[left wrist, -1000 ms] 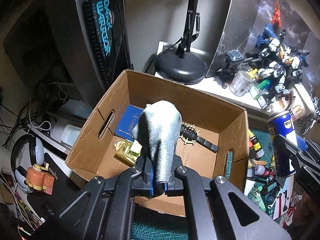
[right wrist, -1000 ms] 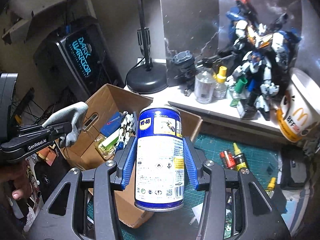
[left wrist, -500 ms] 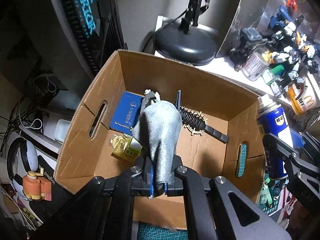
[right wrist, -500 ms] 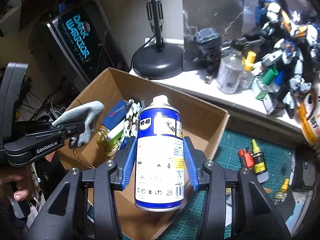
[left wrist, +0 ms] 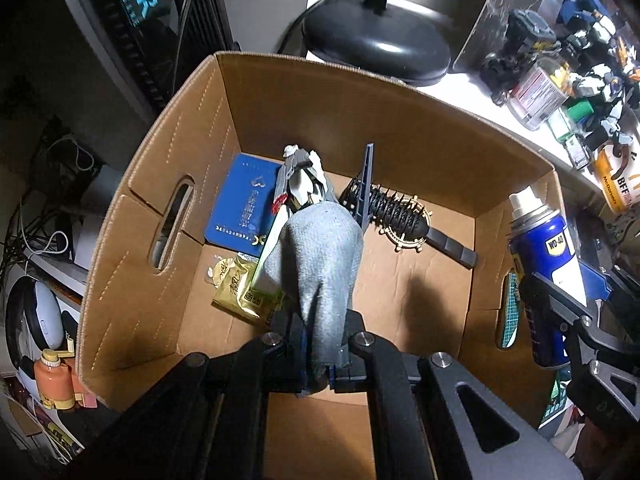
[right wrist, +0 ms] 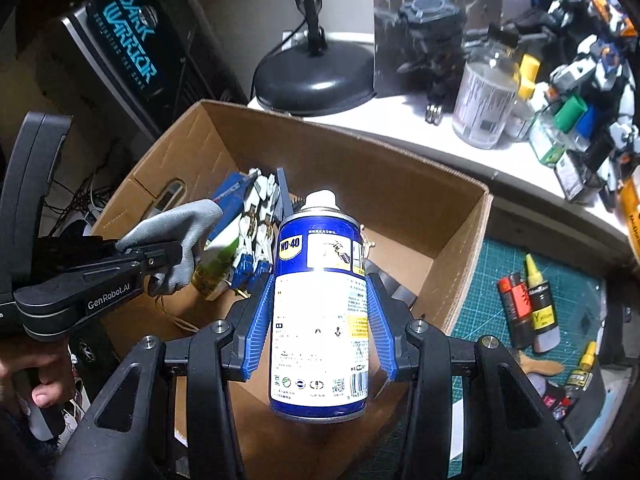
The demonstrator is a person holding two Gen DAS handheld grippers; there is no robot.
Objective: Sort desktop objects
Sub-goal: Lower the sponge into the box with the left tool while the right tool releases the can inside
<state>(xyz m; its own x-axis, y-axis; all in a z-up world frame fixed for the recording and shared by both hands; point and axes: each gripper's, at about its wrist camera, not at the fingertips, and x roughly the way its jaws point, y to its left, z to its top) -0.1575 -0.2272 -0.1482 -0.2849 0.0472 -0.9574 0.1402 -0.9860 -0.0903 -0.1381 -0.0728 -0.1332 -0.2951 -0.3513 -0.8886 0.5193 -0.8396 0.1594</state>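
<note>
Cardboard box (left wrist: 188,128) nearer now, grey cloth (left wrist: 320,264) above it.

You have brought the grey cloth (left wrist: 320,264) and WD-40 can (right wrist: 320,312) closer over the cardboard box (left wrist: 400,120).

Table under a green cutting mat (right wrist: 500,280)

We see small bottles (right wrist: 542,312) lying on it, cardboard box (right wrist: 448,276) beside them, lamp base (right wrist: 316,72) on the white shelf (right wrist: 420,128).
</note>
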